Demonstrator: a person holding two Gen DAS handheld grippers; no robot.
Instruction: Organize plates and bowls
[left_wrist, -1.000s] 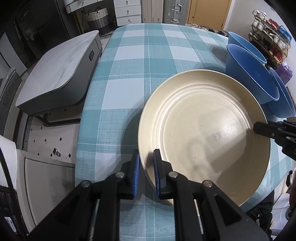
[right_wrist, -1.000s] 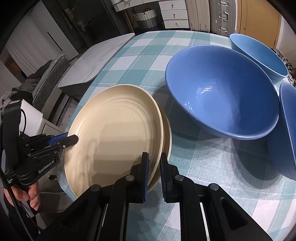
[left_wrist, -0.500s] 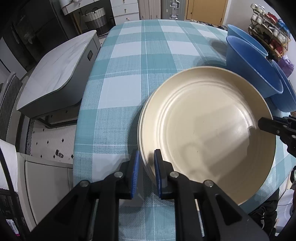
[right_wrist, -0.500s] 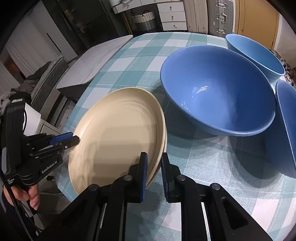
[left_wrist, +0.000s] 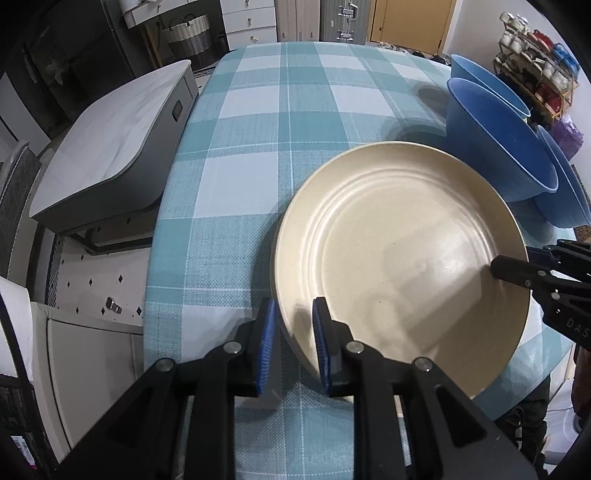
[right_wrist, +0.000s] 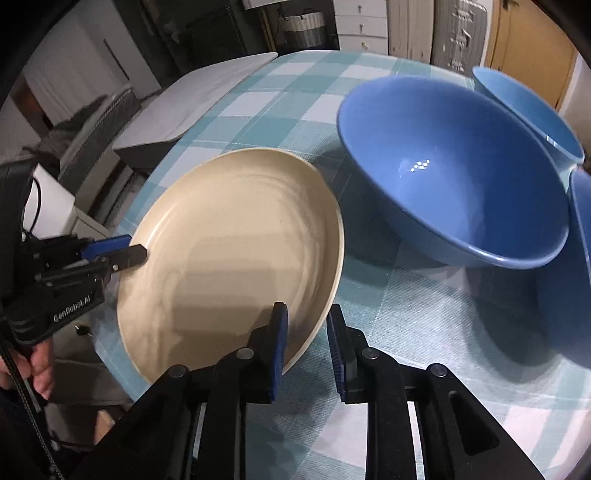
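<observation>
The left tongs (left_wrist: 293, 345) are opening at the cream plate's (left_wrist: 399, 266) left rim, the plate lies flat on the checked desk (left_wrist: 258, 155), the right tongs (right_wrist: 306, 350) are opening at its right rim, not pressing it, and three blue bowls (right_wrist: 454, 173) sit beyond the plate's right side.

Tablecloth (left_wrist: 280, 122) beyond lies bare — blue bowls (right_wrist: 454, 173) crowd the right.

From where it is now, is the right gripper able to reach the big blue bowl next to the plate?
Probably yes. The right gripper, its jaws opening around the cream plate rim, has only bare tablecloth between it and the big blue bowl.
</observation>
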